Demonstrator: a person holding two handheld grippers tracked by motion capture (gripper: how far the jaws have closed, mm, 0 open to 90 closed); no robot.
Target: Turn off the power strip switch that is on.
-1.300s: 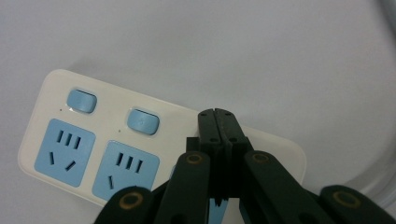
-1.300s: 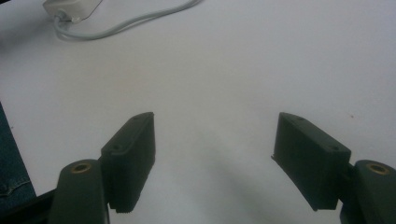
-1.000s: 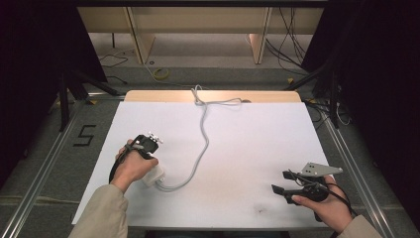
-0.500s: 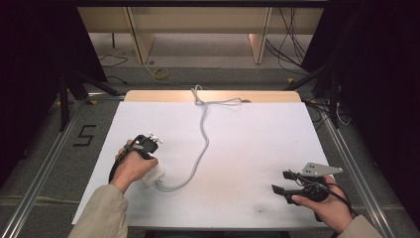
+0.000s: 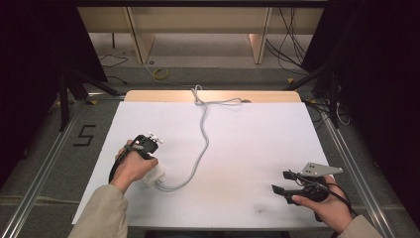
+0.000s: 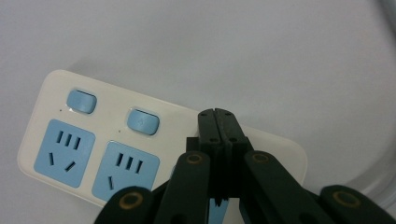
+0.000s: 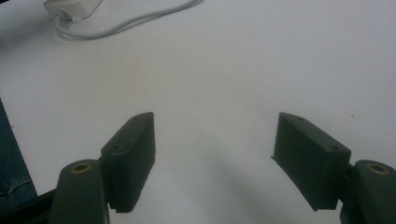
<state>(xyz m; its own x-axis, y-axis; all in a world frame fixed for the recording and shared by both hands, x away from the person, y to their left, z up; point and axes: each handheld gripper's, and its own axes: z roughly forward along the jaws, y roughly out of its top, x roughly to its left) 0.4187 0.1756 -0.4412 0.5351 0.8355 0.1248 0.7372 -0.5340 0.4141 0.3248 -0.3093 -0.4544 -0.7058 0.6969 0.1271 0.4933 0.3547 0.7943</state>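
The worktop [image 5: 247, 148] is covered in white and carries a power strip [image 6: 140, 135] near its front left edge, with a grey cable [image 5: 203, 144] running from the strip toward the far edge. No containers are present on the worktop.

The left gripper [image 6: 218, 116] is positioned directly over the power strip, jaws pressed together with nothing between them. The closed tip hangs just beside the second blue switch [image 6: 144, 121]; whether it touches the strip cannot be told. The step in hand is judged to be the pressing of a switch. For a clean press, the closed tip should be centred on the switch face and brought straight down, so that it does not slip onto the sockets [image 6: 63, 151] below.

The right gripper [image 7: 215, 154] is held near the front right corner, well apart from the strip, jaws standing wide apart and empty
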